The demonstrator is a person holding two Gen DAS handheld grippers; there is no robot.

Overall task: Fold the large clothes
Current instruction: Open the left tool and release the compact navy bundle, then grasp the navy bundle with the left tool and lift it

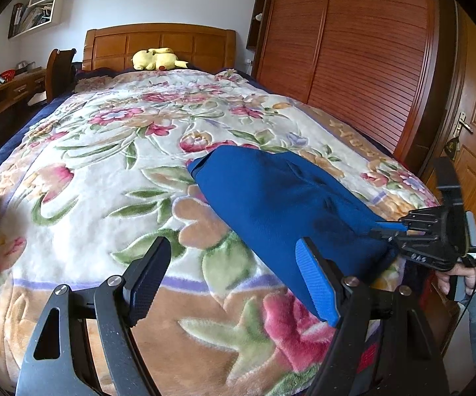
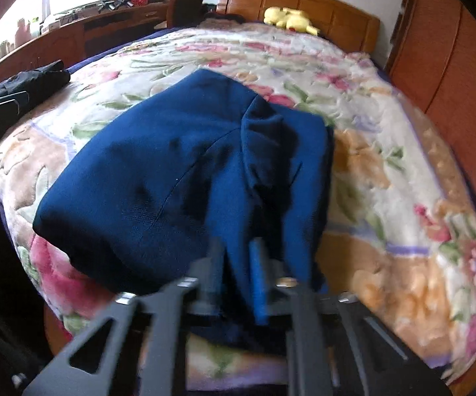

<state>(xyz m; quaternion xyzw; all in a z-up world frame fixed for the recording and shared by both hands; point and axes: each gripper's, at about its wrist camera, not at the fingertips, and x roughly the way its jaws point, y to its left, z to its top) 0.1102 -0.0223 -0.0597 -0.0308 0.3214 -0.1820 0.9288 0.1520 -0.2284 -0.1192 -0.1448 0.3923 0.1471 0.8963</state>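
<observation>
So the blue garment (image 1: 281, 204) lies folded on the floral blanket (image 1: 106, 151), long axis running lower right to centre; right gripper (image 1: 383, 231) is pinching its near corner, left gripper (image 1: 234, 283) hangs wide and empty beside it.

A blue garment (image 2: 172, 178) — thick knit, deep blue, with a seam curving across its top — lies bunched in a rough folded heap on the bed straight ahead of my right jaws, and its near edge runs between them, pinched tight. A darker crumpled fold stands up just beyond them, toward the far right of the heap. From my left jaws it sits ahead and to the right — a long slab reaching away, its far end lying flat.
</observation>
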